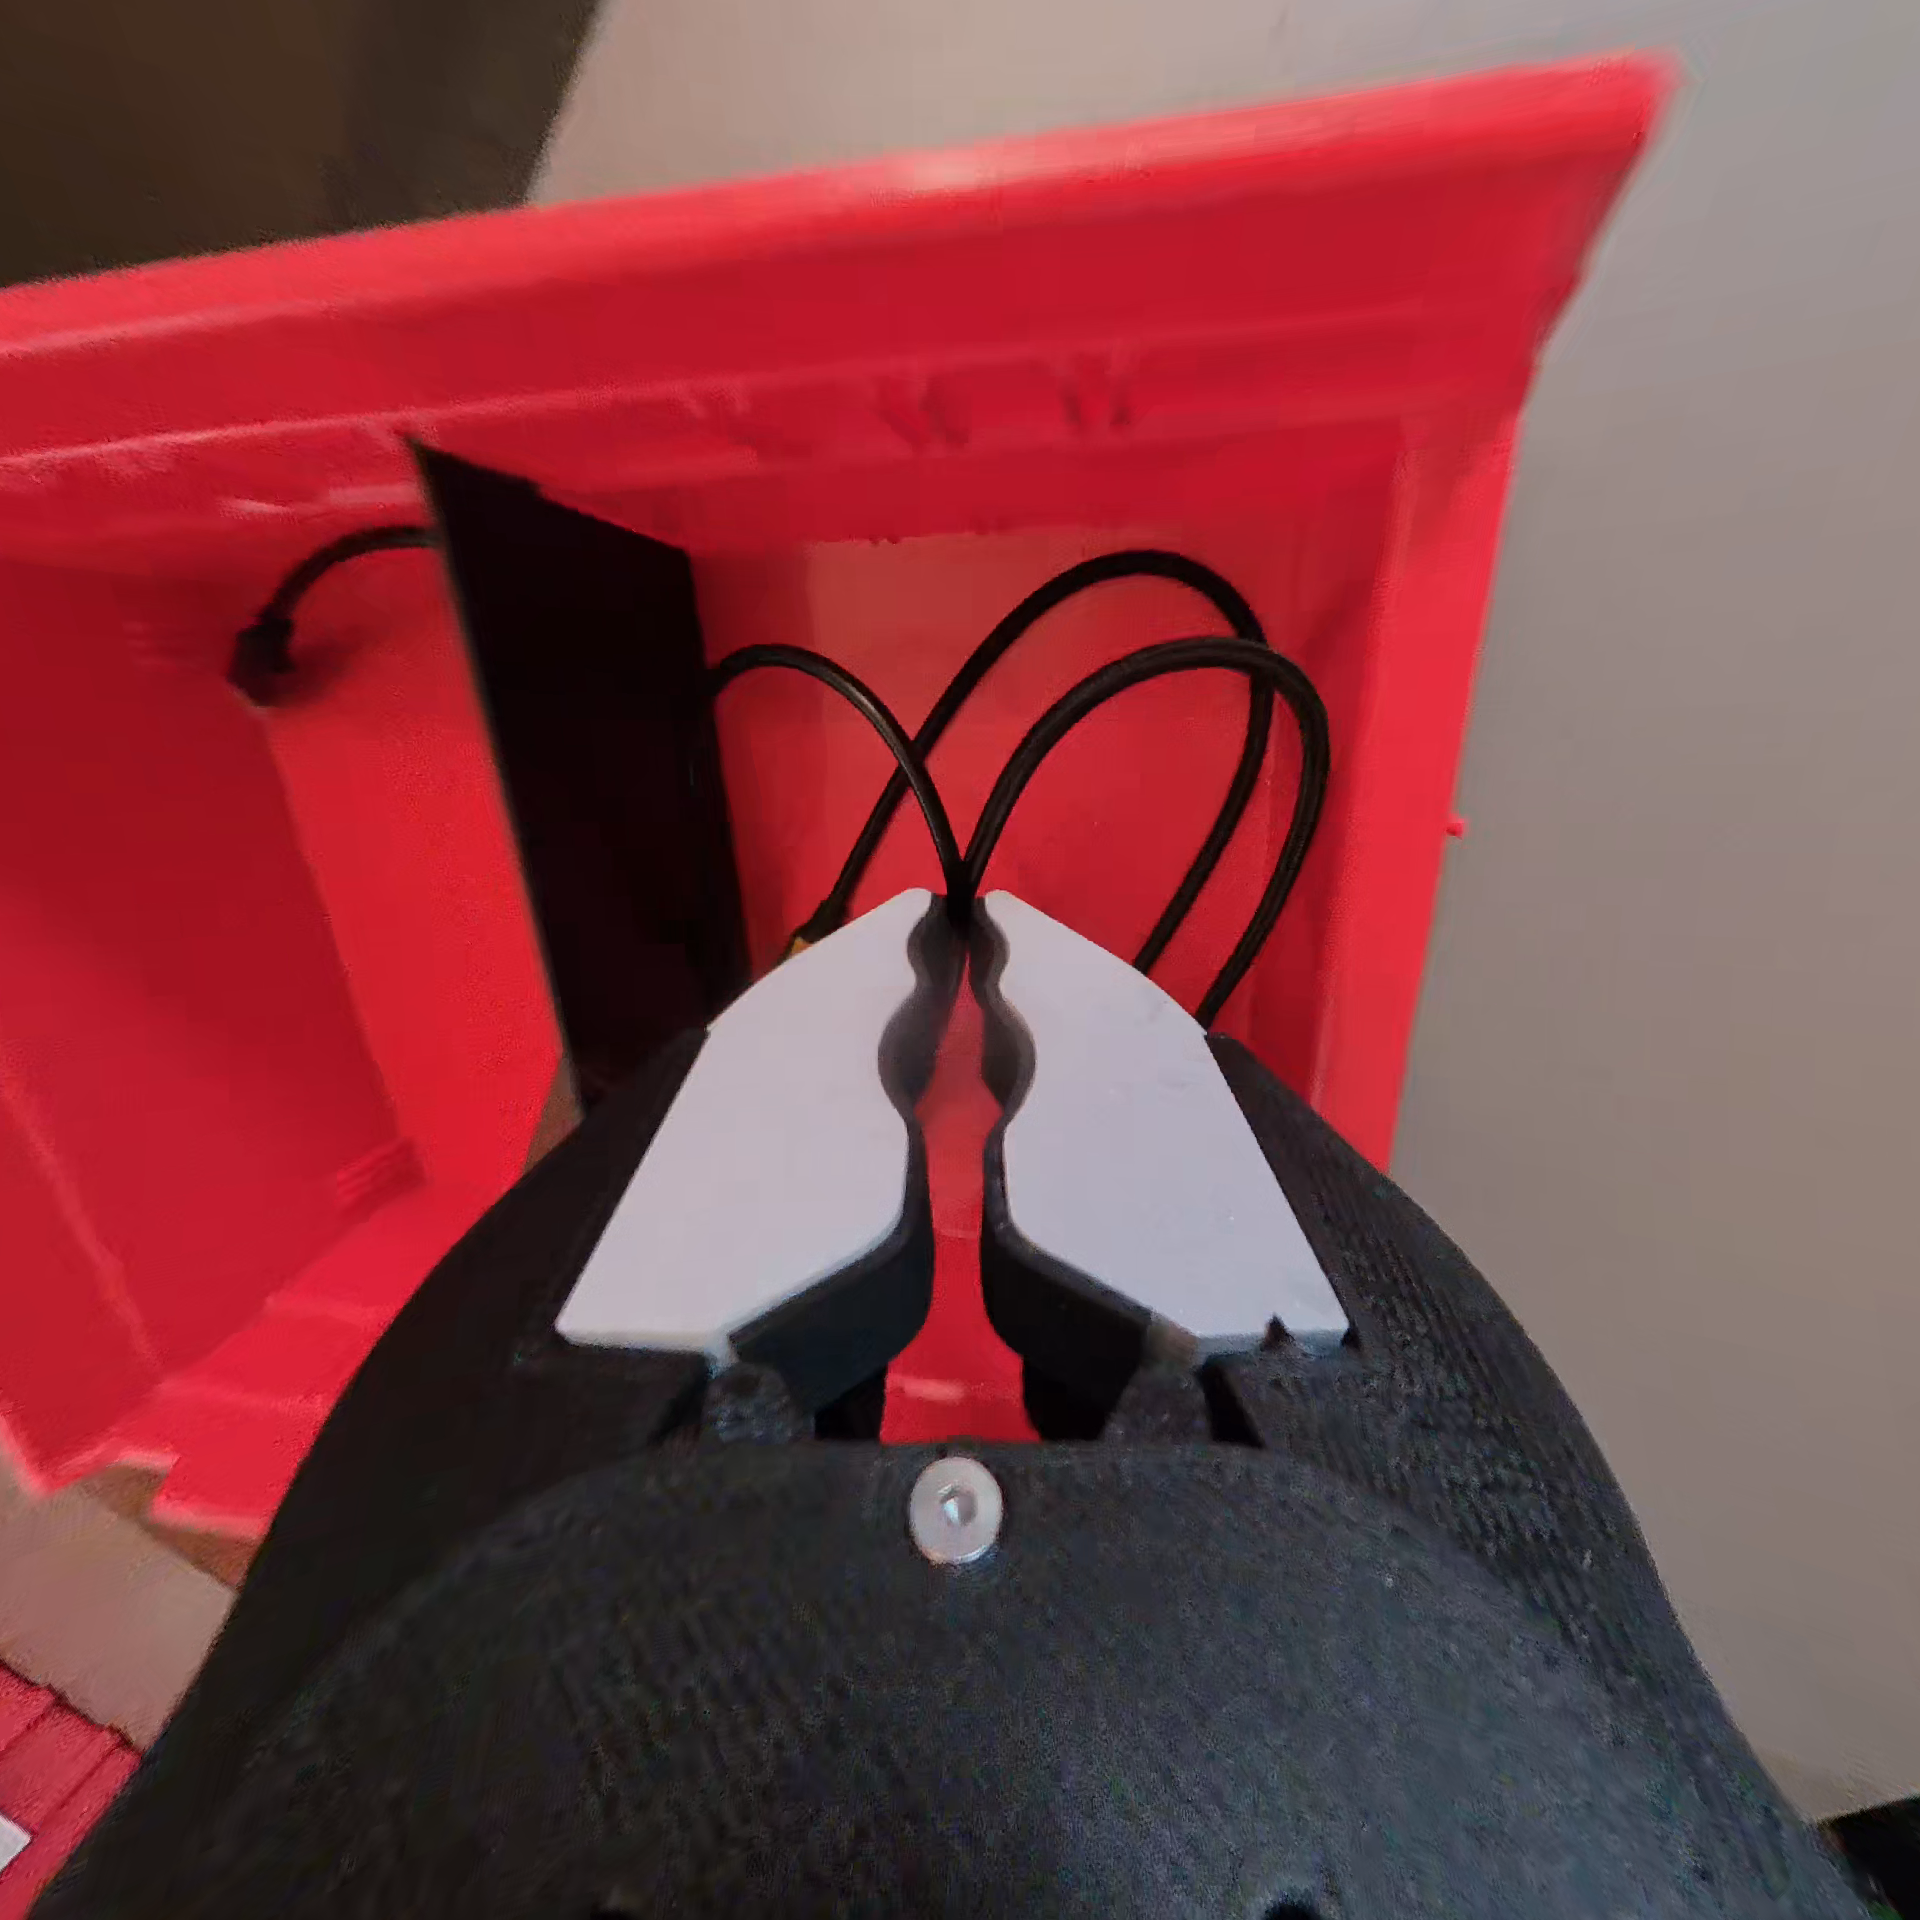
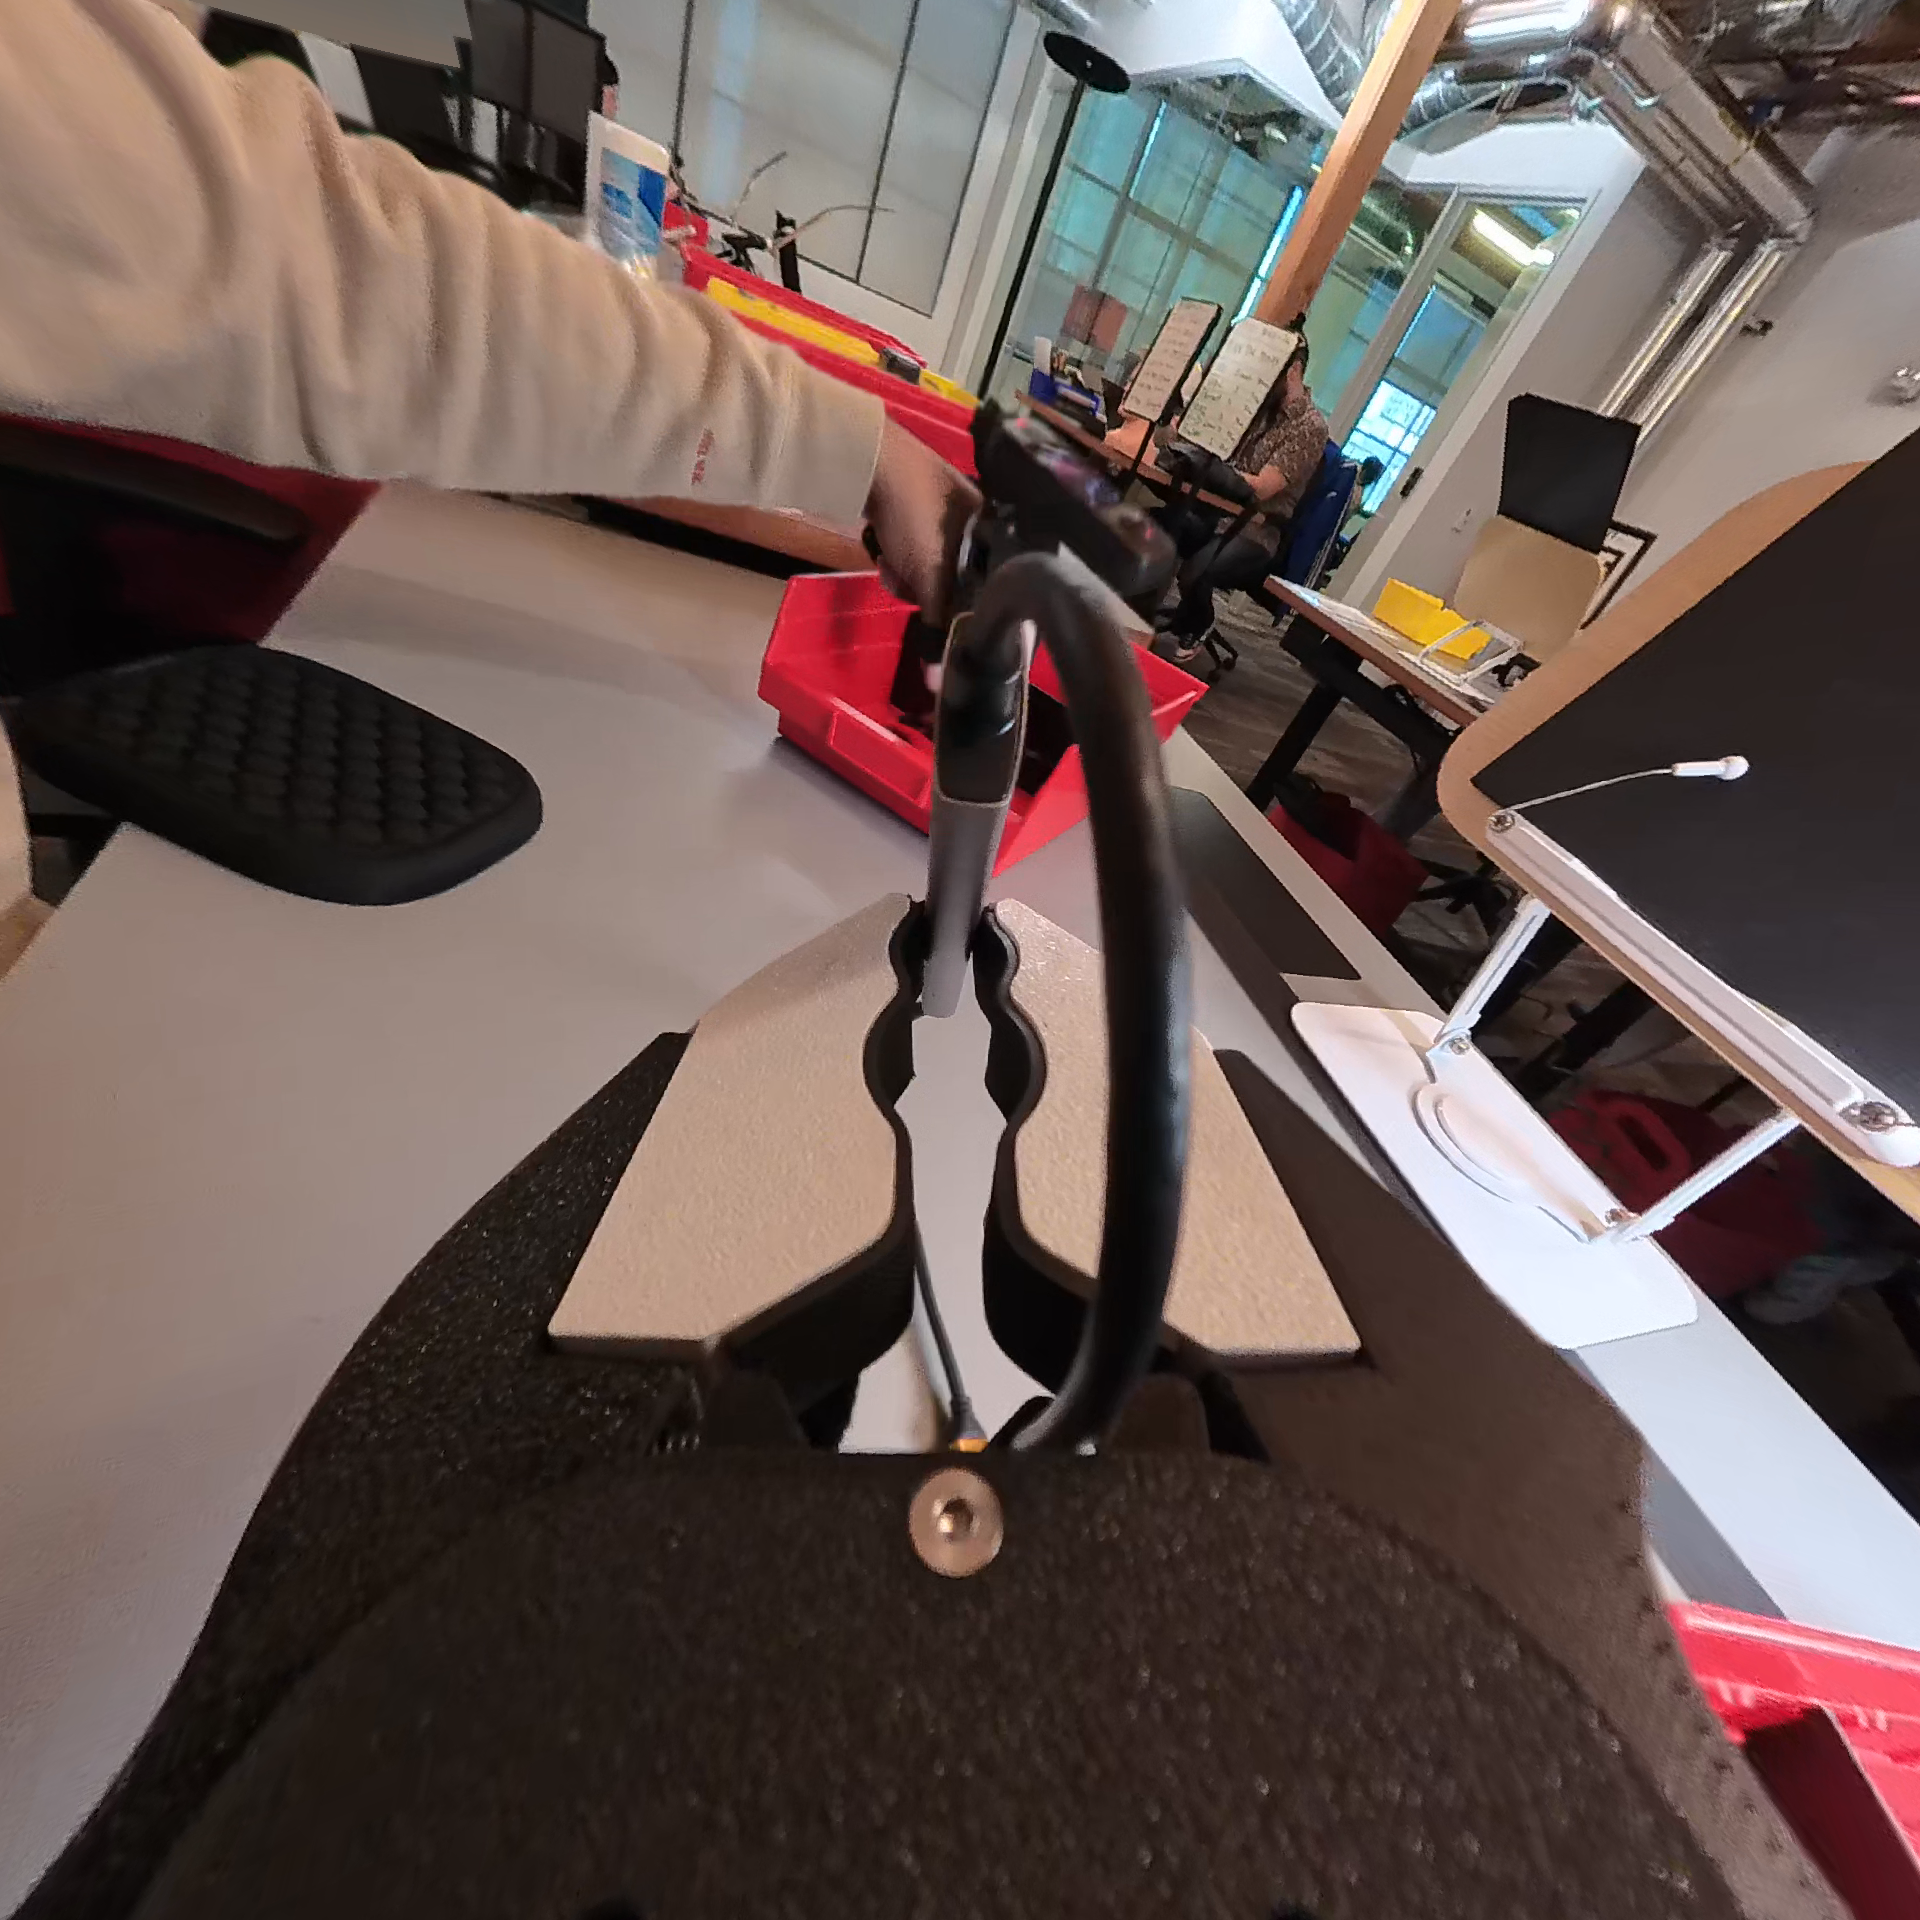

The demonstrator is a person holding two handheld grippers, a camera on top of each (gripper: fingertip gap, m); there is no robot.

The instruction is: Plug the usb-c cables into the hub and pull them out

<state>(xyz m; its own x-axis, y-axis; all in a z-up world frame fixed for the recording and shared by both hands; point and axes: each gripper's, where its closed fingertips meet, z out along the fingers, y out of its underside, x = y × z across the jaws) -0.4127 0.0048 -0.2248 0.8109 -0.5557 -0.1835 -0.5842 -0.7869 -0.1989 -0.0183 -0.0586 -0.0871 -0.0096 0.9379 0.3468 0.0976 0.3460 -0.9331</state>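
In the left wrist view my left gripper (image 1: 961, 906) reaches into a red bin (image 1: 935, 312) and is shut on thin black usb-c cables (image 1: 1049, 727) that cross at its tips and loop up behind. A flat black slab (image 1: 582, 779) stands on edge in the bin to the left. In the right wrist view my right gripper (image 2: 951, 920) is shut on the end of a slim grey hub (image 2: 966, 821), held upright above the grey table (image 2: 520, 1039). The hub's thick black cable (image 2: 1148, 831) arcs back over the right finger. A thin cable with a gold plug (image 2: 968, 1442) lies under the jaws.
The red bin (image 2: 831, 675) sits on the table ahead, with a person's hand (image 2: 914, 540) and cream sleeve over it. A black mesh pad (image 2: 281, 769) is at left. A white stand base (image 2: 1455, 1143) and black panel (image 2: 1714, 831) are at right. Another red bin (image 2: 1818, 1704) is at lower right. Some 40 centimetres of space lies between my two pairs of fingers.
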